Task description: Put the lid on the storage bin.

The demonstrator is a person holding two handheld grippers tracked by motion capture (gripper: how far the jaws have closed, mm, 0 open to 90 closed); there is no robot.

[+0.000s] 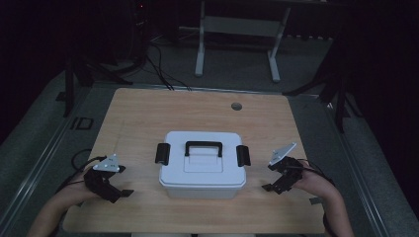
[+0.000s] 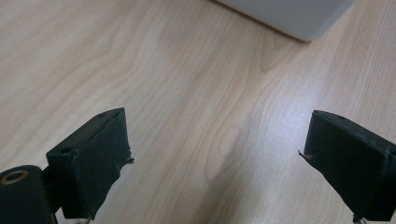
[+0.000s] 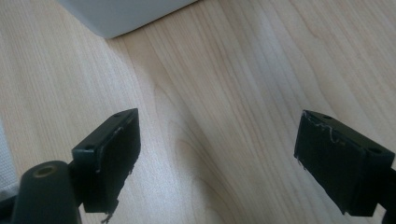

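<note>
While the white storage box [image 1: 202, 165] sits latched between them, untouched, the left gripper [image 1: 122, 192] and right gripper [image 1: 269, 187] hover wide open and empty, so all work remains.

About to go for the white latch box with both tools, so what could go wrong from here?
1. The storage box has a black latch on each end; uneven release by the left tool and right tool could skew the lid.
2. The box sits loose on the table, so a one-sided push may slide it.
</note>
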